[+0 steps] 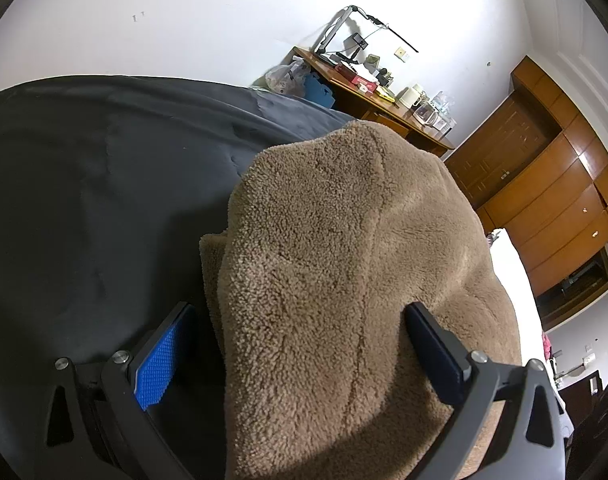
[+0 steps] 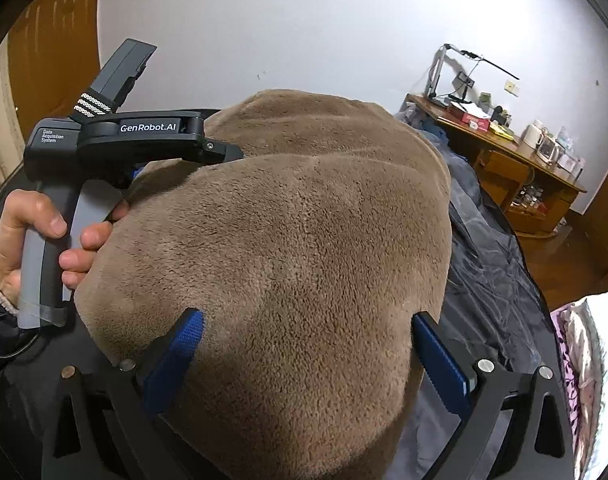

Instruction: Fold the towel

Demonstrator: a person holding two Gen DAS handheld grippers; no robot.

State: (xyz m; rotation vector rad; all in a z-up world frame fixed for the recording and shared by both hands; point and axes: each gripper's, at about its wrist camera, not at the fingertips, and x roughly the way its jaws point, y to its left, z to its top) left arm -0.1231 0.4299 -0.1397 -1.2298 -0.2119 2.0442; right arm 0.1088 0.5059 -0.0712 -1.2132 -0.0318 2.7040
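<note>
A fluffy brown towel (image 1: 344,240) lies bunched on a dark bed cover (image 1: 83,200) and fills the middle of both views. My left gripper (image 1: 299,312) is open. Its blue-padded fingers (image 1: 163,356) stand wide apart, with the towel's folded edge lying between them. My right gripper (image 2: 307,316) is open too, its fingers (image 2: 179,352) spread on either side of the towel (image 2: 287,240). In the right wrist view, a hand (image 2: 27,240) holds the left gripper's black housing (image 2: 143,132) at the towel's far left side. The towel hides that gripper's tips there.
A cluttered wooden desk (image 1: 384,96) stands against the white wall beyond the bed. Wooden wardrobes (image 1: 544,184) are to the right. A crumpled grey-blue sheet (image 2: 484,260) lies right of the towel, with white and patterned bedding (image 2: 584,352) at the far right edge.
</note>
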